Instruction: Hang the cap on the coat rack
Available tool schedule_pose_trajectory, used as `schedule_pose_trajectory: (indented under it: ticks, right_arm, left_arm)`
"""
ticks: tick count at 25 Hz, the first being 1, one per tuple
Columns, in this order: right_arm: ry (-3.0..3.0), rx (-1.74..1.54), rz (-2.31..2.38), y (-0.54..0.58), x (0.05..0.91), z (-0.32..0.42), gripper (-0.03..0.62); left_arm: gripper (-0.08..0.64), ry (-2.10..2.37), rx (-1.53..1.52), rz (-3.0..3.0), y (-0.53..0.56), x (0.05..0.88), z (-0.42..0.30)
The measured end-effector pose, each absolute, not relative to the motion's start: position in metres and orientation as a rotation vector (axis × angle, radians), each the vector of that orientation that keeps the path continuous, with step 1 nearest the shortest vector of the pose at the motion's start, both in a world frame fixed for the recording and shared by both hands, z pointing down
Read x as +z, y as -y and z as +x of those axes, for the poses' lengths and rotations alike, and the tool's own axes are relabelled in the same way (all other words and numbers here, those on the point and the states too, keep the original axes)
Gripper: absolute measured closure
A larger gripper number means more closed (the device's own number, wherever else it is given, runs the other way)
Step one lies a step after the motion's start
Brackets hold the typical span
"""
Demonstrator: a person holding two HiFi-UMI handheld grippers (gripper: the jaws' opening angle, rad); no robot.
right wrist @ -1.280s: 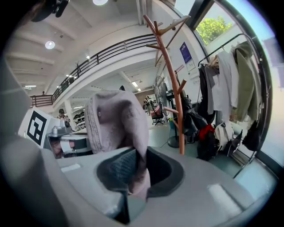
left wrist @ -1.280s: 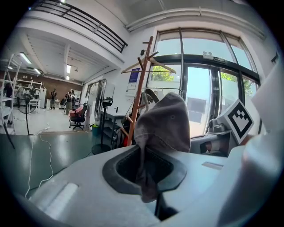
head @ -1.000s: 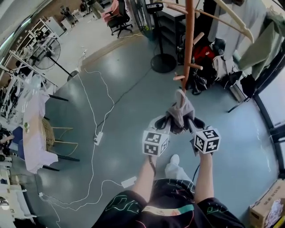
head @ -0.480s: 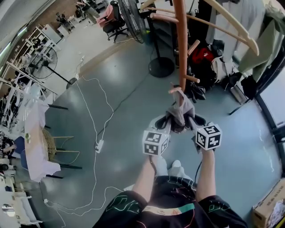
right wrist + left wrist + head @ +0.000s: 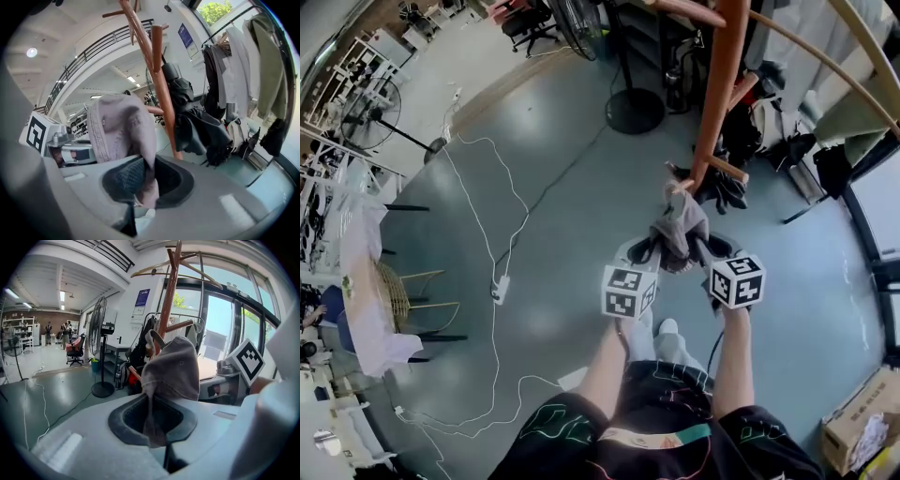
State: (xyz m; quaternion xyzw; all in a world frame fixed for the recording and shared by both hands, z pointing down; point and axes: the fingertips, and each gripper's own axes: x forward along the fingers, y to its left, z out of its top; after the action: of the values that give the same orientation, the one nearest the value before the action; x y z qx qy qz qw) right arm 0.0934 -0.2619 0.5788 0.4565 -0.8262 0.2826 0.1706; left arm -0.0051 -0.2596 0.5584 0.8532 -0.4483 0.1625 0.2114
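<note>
While left tongs (image 5: 646,251) and right tongs (image 5: 704,249) clamp the cap (image 5: 680,228), a coat rack (image 5: 719,103) peg (image 5: 682,185) sits at 12 o'clock. Limp fabric could slip off on release.

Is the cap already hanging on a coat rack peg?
No, the cap is pinched in the left hand-held gripper and the right hand-held gripper, held in front of the coat rack with no peg carrying it.

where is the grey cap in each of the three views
Head view: cap at centre, just below a rack peg.
Left gripper view: cap at centre, rising from the jaws.
Right gripper view: cap centre-left, above the jaws.
Shared landmark: orange coat rack pole.
</note>
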Motion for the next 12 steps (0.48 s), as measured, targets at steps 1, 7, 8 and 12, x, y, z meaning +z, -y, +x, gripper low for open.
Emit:
schedule_pose_trajectory:
  ticks: [1,7,8,12]
  right_arm:
    - [2.336,0.814,1.299,0.265,0.582,0.093,0.537]
    - [2.291,0.887,1.296,0.278,0.605,0.091,0.537]
    - [2.286,0.897,1.3,0.28,0.608,0.092,0.537]
    - [2.258,0.938,1.339,0.282,0.62,0.1,0.537]
  left_arm:
    - [0.531,1.232,0.458,2.364,0.262,0.563,-0.005]
    - [0.531,1.184,0.51,2.322,0.278,0.588,-0.007]
    - [0.531,1.175,0.517,2.321,0.28,0.591,-0.006]
    - [0.531,1.127,0.541,2.33,0.286,0.602,0.003]
